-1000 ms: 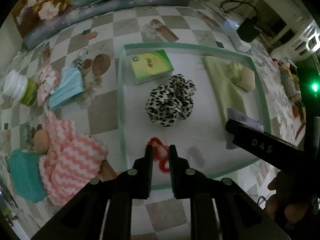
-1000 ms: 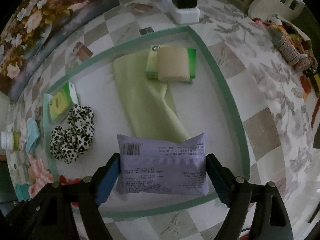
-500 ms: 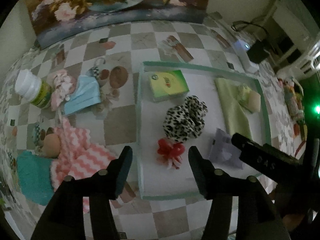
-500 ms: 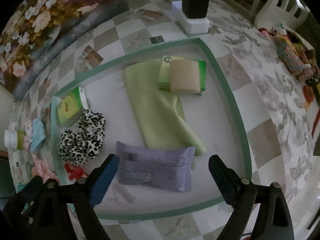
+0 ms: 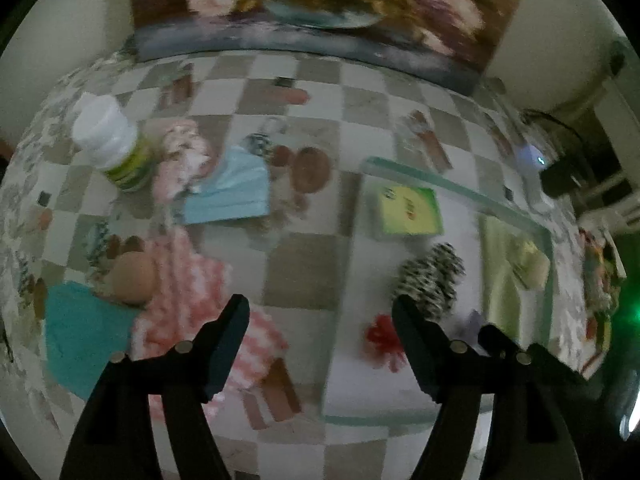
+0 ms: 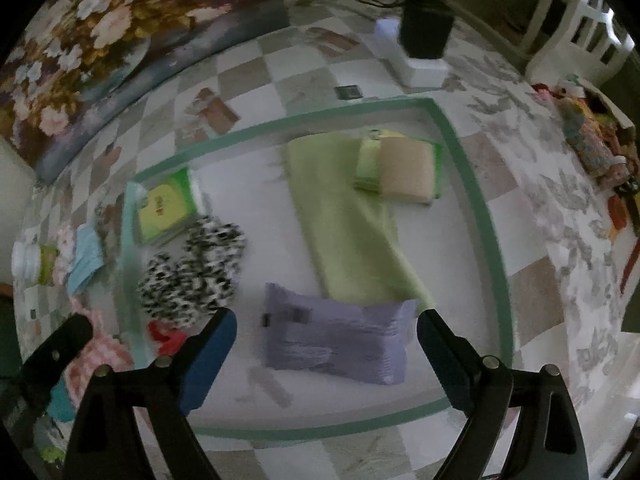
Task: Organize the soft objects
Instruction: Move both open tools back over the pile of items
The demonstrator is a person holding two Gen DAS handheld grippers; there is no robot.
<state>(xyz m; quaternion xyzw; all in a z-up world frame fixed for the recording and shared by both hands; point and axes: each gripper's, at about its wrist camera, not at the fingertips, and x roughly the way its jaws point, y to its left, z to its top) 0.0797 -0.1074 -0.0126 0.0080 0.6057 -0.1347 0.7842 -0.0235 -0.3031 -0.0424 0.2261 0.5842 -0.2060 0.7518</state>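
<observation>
flower painting (image 5: 320, 12) behind checkered tablecloth (image 5: 304, 268); white-capped bottle (image 5: 110, 142) at left; black adapter (image 6: 426, 32) far right.

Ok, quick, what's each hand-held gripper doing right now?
Left hand-held gripper: open, empty; jaws just opened.
Right hand-held gripper: open, empty, above the lilac plastic packet.

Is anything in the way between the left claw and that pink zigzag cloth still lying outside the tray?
Nothing visible. The left gripper, jaws just opened and empty, hangs above bare tablecloth beside the pink cloth. Only a brown ball rests against the cloth's far edge, not across the path.
</observation>
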